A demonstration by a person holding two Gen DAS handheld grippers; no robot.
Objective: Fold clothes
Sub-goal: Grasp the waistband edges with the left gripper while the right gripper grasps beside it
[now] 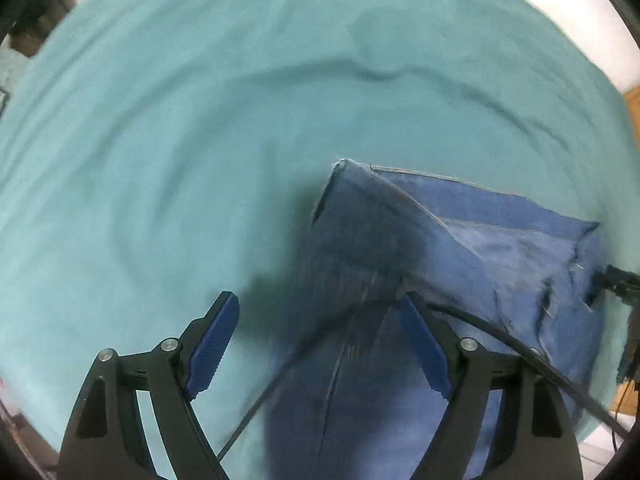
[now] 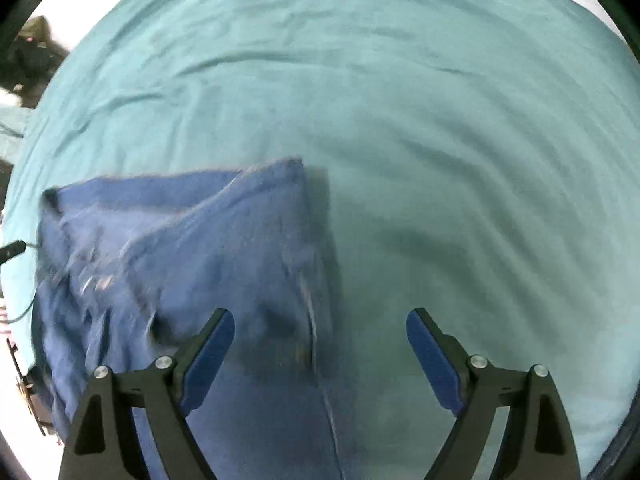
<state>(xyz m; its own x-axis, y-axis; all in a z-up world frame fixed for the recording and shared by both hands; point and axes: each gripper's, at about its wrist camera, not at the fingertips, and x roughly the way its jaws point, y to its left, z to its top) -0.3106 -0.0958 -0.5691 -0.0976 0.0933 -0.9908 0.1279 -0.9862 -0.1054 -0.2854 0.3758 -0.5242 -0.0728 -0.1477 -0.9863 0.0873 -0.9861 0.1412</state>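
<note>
Both of your grippers hang above the bed with their jaws spread wide and nothing held between them. Your left gripper (image 1: 316, 312) points forward and down over the blue jeans (image 1: 460, 248); its right fingertip (image 1: 408, 304) sits over the denim where the folded layers meet, though you cannot tell from this view whether it touches the cloth, and its left fingertip is over bare sheet. A dark shadow falls on the fabric just ahead of the fingers. A black cable (image 1: 520, 348) crosses the denim from behind the right finger toward the lower right.

Your right gripper (image 2: 320, 320) also tilts down toward the bed. Its left finger lies over the jeans (image 2: 180, 248), and its right finger is over the teal bedsheet (image 2: 440, 140), well clear of the denim.

The jeans lie folded on the teal bedsheet (image 1: 200, 120), one layer turned over another with a seam running diagonally and frayed edges at the far side. They sit at the near edge of the bed, between your two grippers. Both views are blurred, so finer detail of the denim is not clear.
</note>
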